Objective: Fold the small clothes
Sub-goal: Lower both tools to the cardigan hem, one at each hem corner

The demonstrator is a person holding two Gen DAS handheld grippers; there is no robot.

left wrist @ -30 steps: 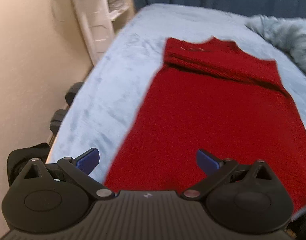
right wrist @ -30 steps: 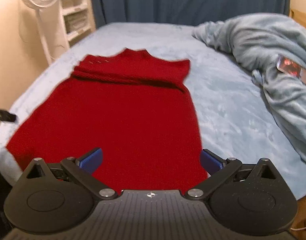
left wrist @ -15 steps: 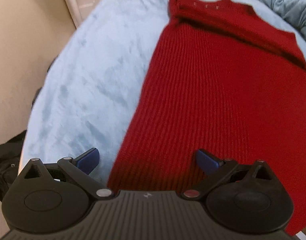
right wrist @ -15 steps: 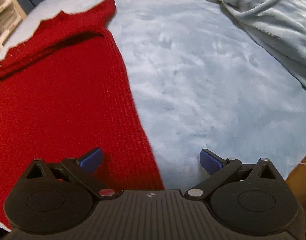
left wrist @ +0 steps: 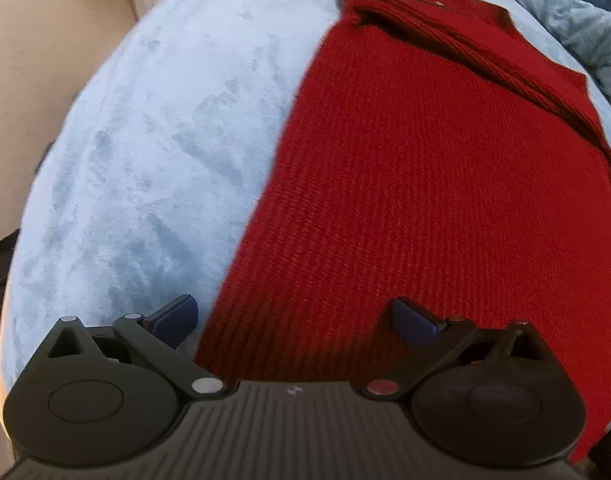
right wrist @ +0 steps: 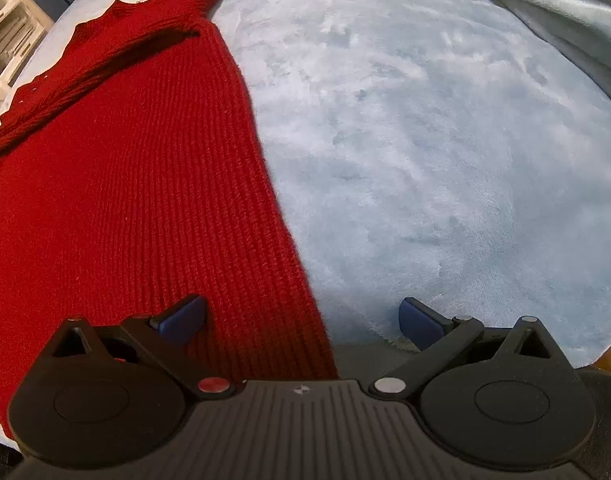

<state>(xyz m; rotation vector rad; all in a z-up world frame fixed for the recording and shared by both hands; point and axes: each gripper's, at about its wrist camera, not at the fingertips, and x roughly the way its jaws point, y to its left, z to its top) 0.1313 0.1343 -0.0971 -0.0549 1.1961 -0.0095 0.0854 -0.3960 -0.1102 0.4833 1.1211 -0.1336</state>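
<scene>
Sweater lies flat on the bed; your left gripper and right gripper gape wide over its bottom corners, ready to pinch

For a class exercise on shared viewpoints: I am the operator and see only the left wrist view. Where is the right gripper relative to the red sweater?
Observer: The right gripper is open and straddles the red sweater's right side edge, near the hem.
Operator: What lies under each finger?
Observer: Its left finger is over the knit, and its right finger is over bare bedcover.
Operator: Is anything in the way on that side?
Observer: No. The rumpled blanket lies apart from the sweater, at the far right.
</scene>
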